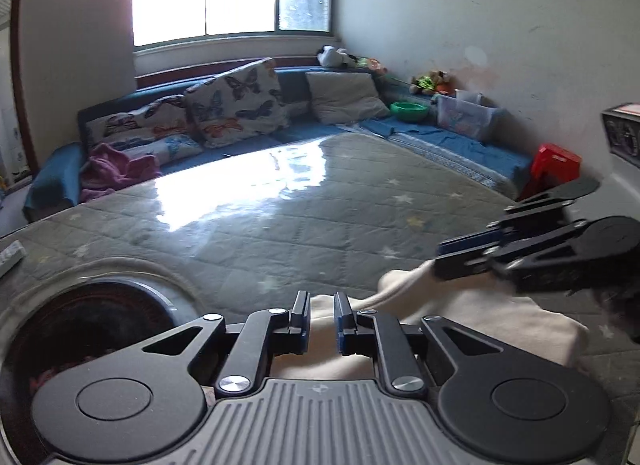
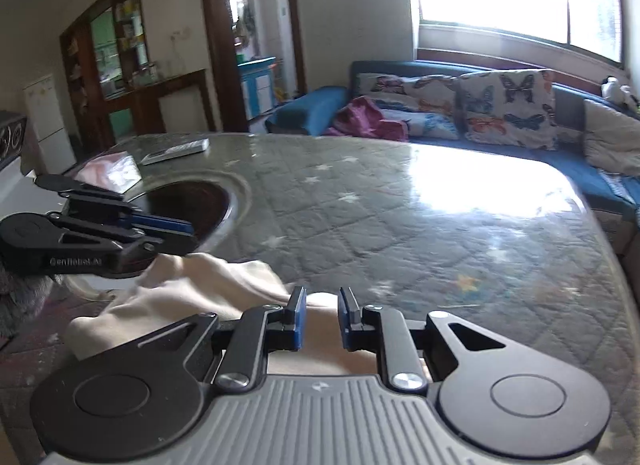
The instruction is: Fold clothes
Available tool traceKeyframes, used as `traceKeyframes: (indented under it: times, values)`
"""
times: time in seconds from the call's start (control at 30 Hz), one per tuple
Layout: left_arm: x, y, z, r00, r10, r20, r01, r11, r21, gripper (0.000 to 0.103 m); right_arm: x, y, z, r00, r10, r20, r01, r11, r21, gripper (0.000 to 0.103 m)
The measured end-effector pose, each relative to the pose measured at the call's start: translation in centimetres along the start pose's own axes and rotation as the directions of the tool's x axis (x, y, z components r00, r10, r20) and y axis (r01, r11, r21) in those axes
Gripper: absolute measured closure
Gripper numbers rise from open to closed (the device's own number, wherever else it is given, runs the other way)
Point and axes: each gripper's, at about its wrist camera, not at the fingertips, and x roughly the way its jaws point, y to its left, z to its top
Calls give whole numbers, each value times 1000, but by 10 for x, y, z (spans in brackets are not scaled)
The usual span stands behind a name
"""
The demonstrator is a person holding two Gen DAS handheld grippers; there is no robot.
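A cream garment lies bunched at the near edge of the quilted table. My left gripper has its jaws narrowly apart with cream cloth showing between them. My right gripper likewise has a small gap with cloth between its pads. In the left wrist view the right gripper comes in from the right, over a raised fold of the garment. In the right wrist view the left gripper is at the left above the garment. Whether either one pinches the cloth is unclear.
A round dark opening is sunk in the table at the left. A remote and a pink bag lie at the table's far corner. A blue sofa with butterfly cushions runs behind.
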Motion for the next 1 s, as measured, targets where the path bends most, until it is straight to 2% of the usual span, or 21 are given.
traceKeyframes:
  times: [0.17, 0.4, 0.47, 0.57, 0.73, 0.87, 1.0]
  values:
    - [30, 3, 2, 998, -20, -58, 17, 999, -41, 89, 21, 9, 1, 999, 17, -27, -17, 1000, 15, 87]
    - [54, 16, -2, 994, 37, -105, -46, 995, -85, 89, 42, 10, -6, 999, -9, -51, 11, 999, 34, 86]
    - [55, 16, -3, 994, 42, -103, -52, 995, -89, 89, 46, 10, -7, 999, -17, -49, 18, 999, 33, 83]
    - [43, 15, -2, 996, 45, -75, -52, 994, -96, 86, 50, 13, -8, 998, -27, -48, 28, 999, 23, 80]
    - [20, 12, 0, 999, 49, -21, -51, 993, -108, 87, 46, 15, -4, 998, -27, -49, 28, 1000, 8, 80]
    - [-9, 1, -8, 1000, 14, 21, -12, 996, -89, 87, 44, 20, 2, 999, -15, -47, 14, 1000, -21, 80]
    - [-20, -5, -24, 1000, 3, -2, -4, 997, -78, 87, 53, 29, 5, 998, 5, -69, -9, 998, -55, 80]
